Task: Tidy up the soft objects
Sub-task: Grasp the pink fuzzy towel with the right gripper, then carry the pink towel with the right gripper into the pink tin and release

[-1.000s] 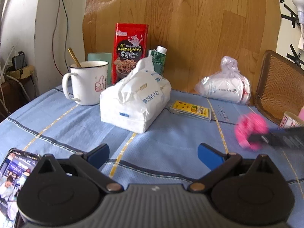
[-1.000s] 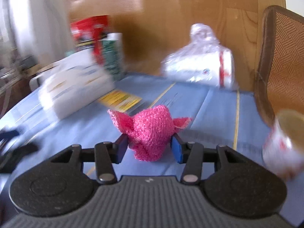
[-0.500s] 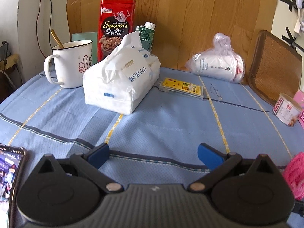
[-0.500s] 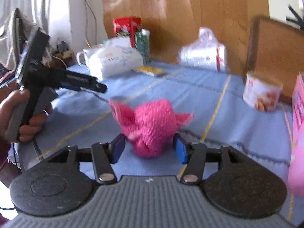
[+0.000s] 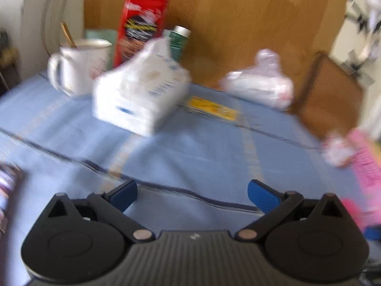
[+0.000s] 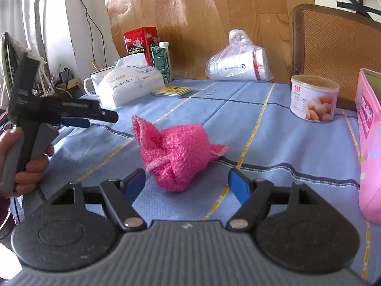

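A pink crocheted toy (image 6: 176,153) lies on the blue tablecloth (image 6: 273,128), just ahead of my right gripper (image 6: 187,184). The right gripper is open, its blue pads apart on either side of the toy and not touching it. My left gripper (image 5: 191,194) is open and empty over the cloth; it also shows at the left of the right wrist view (image 6: 76,116), held in a hand. A soft white tissue pack (image 5: 140,90) sits farther back, also seen in the right wrist view (image 6: 129,83). The left wrist view is blurred.
At the back stand a white mug (image 5: 78,65), a red tin (image 6: 140,43), a green carton (image 6: 162,59) and a plastic-wrapped roll (image 6: 238,66). A yellow card (image 6: 172,90) lies flat. A can (image 6: 313,97) and pink box (image 6: 369,143) stand right, by a chair back (image 6: 333,40).
My right gripper has opened and let go of the pink toy, which now rests on the cloth. The left gripper stays open and is moving, blurring its view.
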{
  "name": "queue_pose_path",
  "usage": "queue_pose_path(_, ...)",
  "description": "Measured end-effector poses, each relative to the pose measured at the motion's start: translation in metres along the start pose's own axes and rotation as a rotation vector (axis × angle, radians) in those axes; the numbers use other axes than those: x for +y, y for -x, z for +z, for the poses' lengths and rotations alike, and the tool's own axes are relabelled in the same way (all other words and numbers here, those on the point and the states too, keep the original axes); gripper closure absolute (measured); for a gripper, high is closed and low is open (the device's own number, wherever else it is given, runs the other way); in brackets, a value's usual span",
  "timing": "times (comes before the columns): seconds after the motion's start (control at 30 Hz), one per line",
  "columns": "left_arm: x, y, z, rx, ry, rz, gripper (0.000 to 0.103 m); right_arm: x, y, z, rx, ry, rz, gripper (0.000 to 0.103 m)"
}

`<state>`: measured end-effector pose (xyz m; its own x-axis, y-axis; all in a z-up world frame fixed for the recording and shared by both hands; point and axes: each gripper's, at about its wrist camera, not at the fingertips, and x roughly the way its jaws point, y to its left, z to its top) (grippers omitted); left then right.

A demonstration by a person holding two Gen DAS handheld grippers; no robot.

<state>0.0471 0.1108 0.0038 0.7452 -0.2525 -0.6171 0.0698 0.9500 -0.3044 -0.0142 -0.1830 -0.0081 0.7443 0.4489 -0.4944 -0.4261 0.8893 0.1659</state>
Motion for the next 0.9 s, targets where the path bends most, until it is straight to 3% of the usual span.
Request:
queue_pose_path(0.2,-0.056,0.015,-0.011,0.073,-0.056,-0.28,0.003,0.003,-0.002,0.003,0.003,0.04,0.002,0.024)
queue_pose_path(0.3,-0.08,0.011,-0.016,0.111,-0.079,-0.356,0.006,0.005,-0.003,0.005,-0.004,0.063,0.005,0.025)
queue_pose_path(0.33,-0.087,0.005,-0.018,0.138,-0.087,-0.371,0.015,0.005,-0.004,0.005,-0.001,0.064,0.009,0.027)
queue_pose_path(0.37,-0.094,-0.002,-0.02,0.164,-0.098,-0.373,0.023,0.005,-0.006,0.005,0.007,0.064,0.015,0.045)
queue_pose_path(0.4,-0.101,-0.01,-0.023,0.195,-0.11,-0.367,0.038,0.005,-0.008,0.005,0.019,0.066,0.023,0.048)
queue_pose_path(0.43,-0.108,-0.017,-0.025,0.225,-0.114,-0.372,0.043,0.005,-0.008,0.004,0.017,0.067,0.025,0.049)
queue_pose_path(0.5,-0.12,-0.018,-0.027,0.227,-0.129,-0.38,0.044,0.007,-0.001,0.002,-0.012,0.083,0.002,0.05)
queue_pose_path(0.67,-0.173,-0.007,-0.01,0.161,-0.247,-0.465,0.044,-0.006,0.041,0.001,-0.182,0.099,-0.116,0.049)
queue_pose_path(0.9,-0.281,-0.013,-0.009,0.144,-0.436,-0.554,0.039,-0.058,0.098,-0.001,-0.326,0.028,-0.316,0.049)
